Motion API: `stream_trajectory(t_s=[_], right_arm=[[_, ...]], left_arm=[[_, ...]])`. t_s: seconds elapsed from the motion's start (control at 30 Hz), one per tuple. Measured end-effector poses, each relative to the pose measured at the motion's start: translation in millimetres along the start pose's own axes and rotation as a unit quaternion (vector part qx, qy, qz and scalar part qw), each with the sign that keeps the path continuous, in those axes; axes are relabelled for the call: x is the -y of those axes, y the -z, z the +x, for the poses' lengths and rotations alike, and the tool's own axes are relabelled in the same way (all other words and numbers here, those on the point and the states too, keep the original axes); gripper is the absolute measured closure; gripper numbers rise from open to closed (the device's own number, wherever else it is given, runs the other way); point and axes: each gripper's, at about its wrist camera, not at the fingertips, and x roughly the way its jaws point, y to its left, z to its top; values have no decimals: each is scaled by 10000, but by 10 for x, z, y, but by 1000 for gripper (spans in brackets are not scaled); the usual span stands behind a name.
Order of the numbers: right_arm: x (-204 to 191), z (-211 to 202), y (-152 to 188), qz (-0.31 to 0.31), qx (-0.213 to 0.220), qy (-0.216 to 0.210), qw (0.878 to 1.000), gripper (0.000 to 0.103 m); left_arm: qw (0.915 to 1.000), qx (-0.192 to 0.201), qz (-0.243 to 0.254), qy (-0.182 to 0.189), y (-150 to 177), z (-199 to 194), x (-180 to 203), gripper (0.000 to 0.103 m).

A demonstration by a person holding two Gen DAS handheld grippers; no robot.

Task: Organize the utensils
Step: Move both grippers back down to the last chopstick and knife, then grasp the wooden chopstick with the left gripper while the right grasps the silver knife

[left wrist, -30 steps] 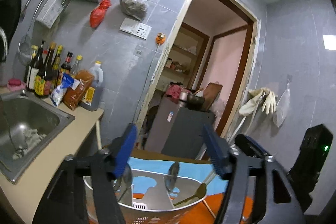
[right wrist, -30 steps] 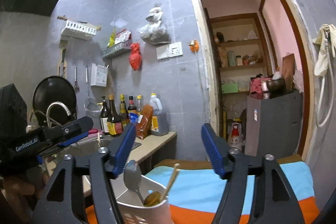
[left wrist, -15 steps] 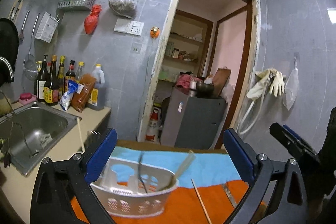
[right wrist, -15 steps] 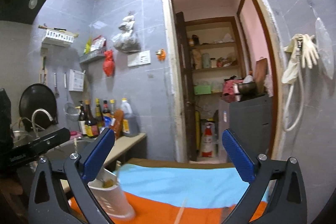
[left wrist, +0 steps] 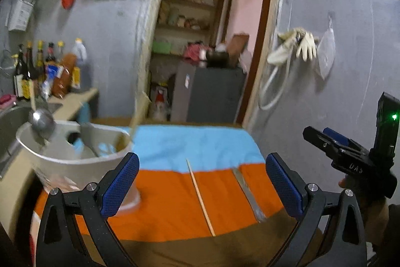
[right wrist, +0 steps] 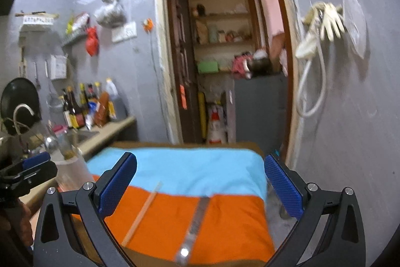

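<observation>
Left wrist view shows a table [left wrist: 175,249] covered by a cloth [left wrist: 195,147] banded blue at the far end and orange nearer, with a kitchen counter [left wrist: 75,101] and sink to the left. A white utensil holder [left wrist: 72,162] stands on the orange band at the table's left edge, partly behind the left claw's near finger; it carries a metal ladle [left wrist: 41,119] and a wooden spoon [left wrist: 138,111], both upright and leaning. A second ago this holder sat directly between the jaws of both claws; both claws now stand back from it and nearer the table's front, with the loose items ahead of them.

Left claw [left wrist: 200,182]: jaws have just been opening and are spread wide, nothing between the pads. Right claw [right wrist: 200,182]: likewise just opened, spread wide and empty. The right claw also appears at the right edge of the left view, clear of the table.

Two items remain loose on the orange band: a single chopstick [left wrist: 200,194] and, just to its right, a flat metal utensil [left wrist: 246,192], possibly a knife; blur prevents certainty. They lie near each other, not touching.

Assessment: the holder appears placed and released. Remaining work is judged to be collecting the chopstick and the metal utensil into the holder. Both lie flat on soft cloth, so a low pinch will be needed
</observation>
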Motion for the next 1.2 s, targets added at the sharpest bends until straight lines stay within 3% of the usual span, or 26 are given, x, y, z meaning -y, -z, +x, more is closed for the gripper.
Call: stream_trajectory(t_s=[0.3,0.47,0.57,0.63,0.7,0.77,0.9,0.97,1.2], right_arm=[[310,269,311,234,-693,-97,9973,0],[349,459,416,198,-1095,-222,9935,0],[329,572,471,132,-1341,-378,9902,7],[304,647,510,74,-1502,-447,9876,16],[270,727,563,32,-1706,-495,9841,23],[252,785,600,14,-1862,-550,9810,28],[182,912,646,-31,-2125,-668,9749,37],[141,984,659,-75,-2251,-715,9717,41],[24,1237,728,-225,-2706,-780,9592,62]], left_arm=[[9961,-850,-243,28,204,604,94,4],[9912,-1289,-256,-134,207,912,62,5],[9880,-1505,-297,-182,207,1088,33,5],[9854,-1652,-399,-145,220,1194,-22,11],[9815,-1854,-475,-85,239,1312,-84,34],[9764,-2102,-493,-73,249,1432,-121,48],[9694,-2400,-510,-9,248,1608,-188,64],[9655,-2555,-500,-7,255,1683,-207,72],[9596,-2755,-568,106,260,1823,-322,81]])
